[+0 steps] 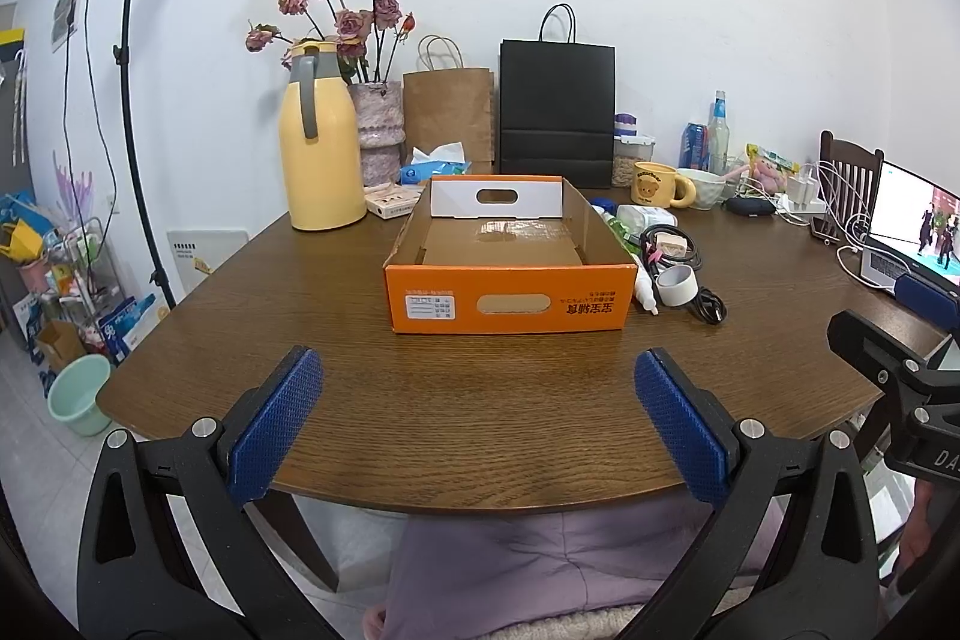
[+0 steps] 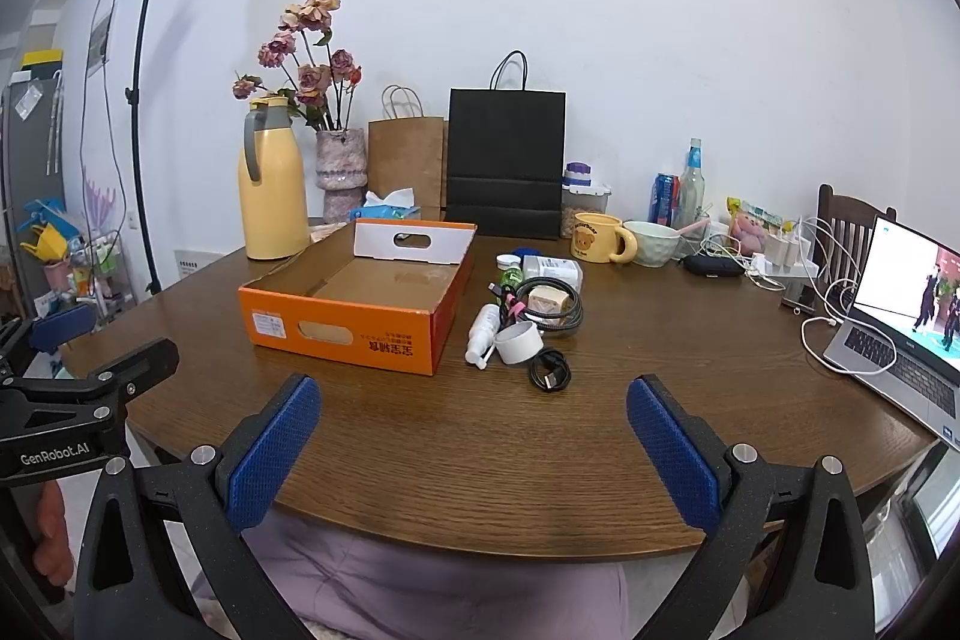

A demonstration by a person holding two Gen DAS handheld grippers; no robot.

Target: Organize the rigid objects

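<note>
An empty orange cardboard box (image 1: 510,304) (image 2: 348,334) sits on the brown table (image 1: 480,418) (image 2: 480,448). Just right of it lies a small pile: a white tape roll (image 1: 677,284) (image 2: 518,343), a white spray bottle (image 1: 643,287) (image 2: 483,334), a coiled black cable (image 1: 711,307) (image 2: 549,370), a braided cable coil around a small beige box (image 1: 669,242) (image 2: 549,304), and small bottles (image 2: 552,269). My left gripper (image 1: 479,418) is open and empty above the table's near edge, facing the box. My right gripper (image 2: 474,445) is open and empty, short of the pile.
At the back stand a yellow thermos (image 1: 321,141) (image 2: 270,184), a flower vase (image 1: 379,129), brown (image 1: 449,111) and black paper bags (image 1: 558,111), a bear mug (image 1: 657,184) (image 2: 597,236) and a bowl (image 2: 651,244). A laptop (image 2: 912,316) and chargers lie at right.
</note>
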